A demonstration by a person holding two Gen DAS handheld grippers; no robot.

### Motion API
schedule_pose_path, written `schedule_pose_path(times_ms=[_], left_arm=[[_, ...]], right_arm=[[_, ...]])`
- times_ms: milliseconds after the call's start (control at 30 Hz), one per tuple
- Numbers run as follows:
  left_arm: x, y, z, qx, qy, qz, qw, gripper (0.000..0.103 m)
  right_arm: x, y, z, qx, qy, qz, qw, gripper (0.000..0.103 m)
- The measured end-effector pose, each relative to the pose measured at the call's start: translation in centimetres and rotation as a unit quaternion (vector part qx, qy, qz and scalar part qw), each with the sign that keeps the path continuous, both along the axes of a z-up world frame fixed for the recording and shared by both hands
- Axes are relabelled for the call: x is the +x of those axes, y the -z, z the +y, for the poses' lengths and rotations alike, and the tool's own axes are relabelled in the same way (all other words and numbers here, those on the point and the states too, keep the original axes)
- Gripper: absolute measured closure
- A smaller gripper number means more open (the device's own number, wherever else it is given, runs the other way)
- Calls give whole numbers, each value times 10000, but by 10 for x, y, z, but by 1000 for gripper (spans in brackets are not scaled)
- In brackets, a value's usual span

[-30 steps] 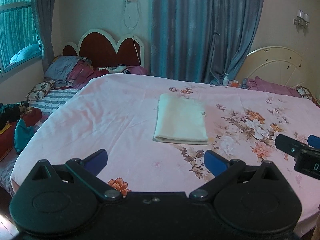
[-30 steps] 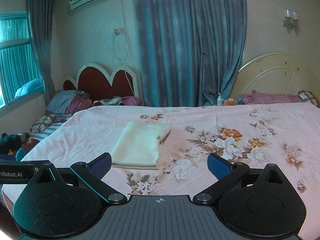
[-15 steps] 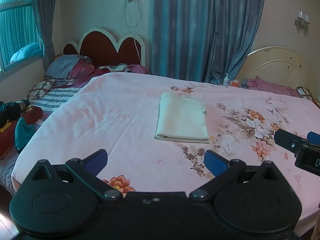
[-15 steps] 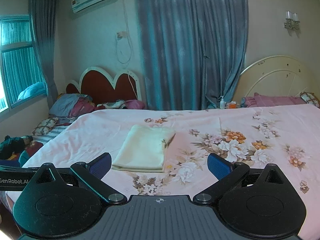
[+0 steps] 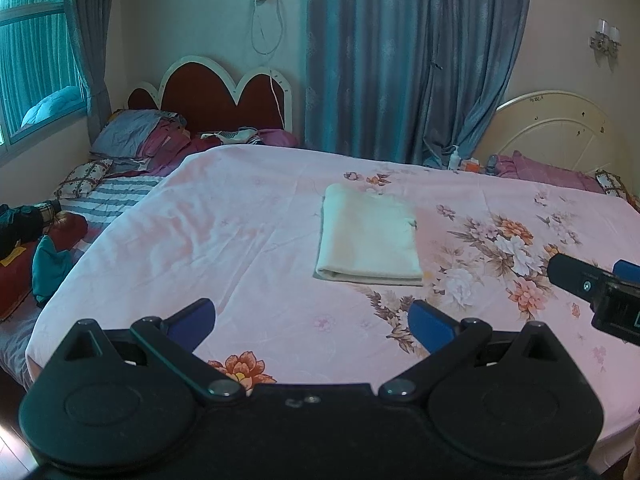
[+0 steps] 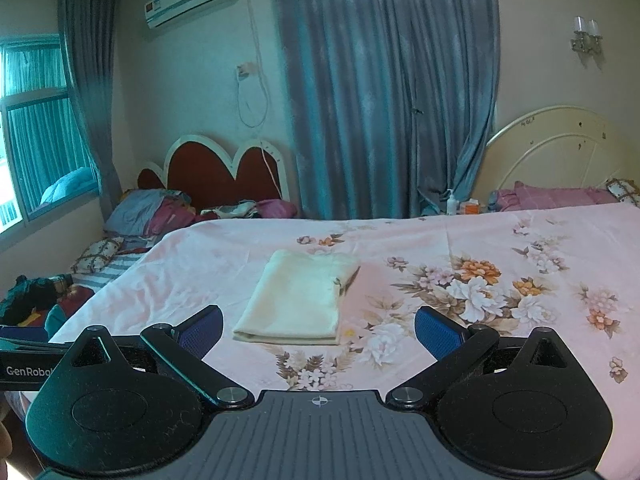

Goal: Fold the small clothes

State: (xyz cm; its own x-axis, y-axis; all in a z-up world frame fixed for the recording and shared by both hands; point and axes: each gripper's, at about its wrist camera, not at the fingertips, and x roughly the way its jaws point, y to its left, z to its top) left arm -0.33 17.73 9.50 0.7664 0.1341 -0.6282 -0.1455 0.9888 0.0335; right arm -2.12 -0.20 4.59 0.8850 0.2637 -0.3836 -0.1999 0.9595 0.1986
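Nearest the lens, the left hand-held gripper (image 5: 311,318) is hovering level above the near edge of the bed, its blue-padded fingers (image 5: 192,315) spread wide apart and grasping nothing. The right hand-held gripper (image 6: 318,330) is hanging alongside it at a similar height, likewise released, with its blue pads (image 6: 438,330) well apart and empty; part of its black body is showing at the right edge of the left wrist view. Both are pointing forward across the pink floral bedsheet (image 5: 248,240). Beyond the fingertips, well apart from either tool, the cream rectangular folded cloth (image 5: 368,234) is lying flat on the sheet near the middle of the bed (image 6: 298,300). Farther back, a red scalloped headboard (image 5: 224,100) is standing against the wall beside long grey-blue curtains (image 5: 400,60).
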Motion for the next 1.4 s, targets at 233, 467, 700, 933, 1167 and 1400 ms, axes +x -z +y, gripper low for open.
schedule_pose_path(times_ms=[233,467,700,933,1167,1400], left_arm=[[1,0,1,-17,-27,3,10000,1],[1,0,1,-17,-21,7,10000,1],[4,3,2,-43,0,48,10000,1],[15,9,4,-74,24,149,9999,1],[31,17,0,-50,258,149,9995,4],[62,26,-3,41,388,239,9990,1]], right_arm=[[2,-1,2,4,-27,-10,10000,2],[4,0,5,-18,-40,17,10000,2],[5,3,7,-32,-20,59,10000,2],[12,7,10,-57,-22,126,9999,2],[27,15,5,-6,97,259,9996,2],[51,32,-2,7,294,535,9981,2]])
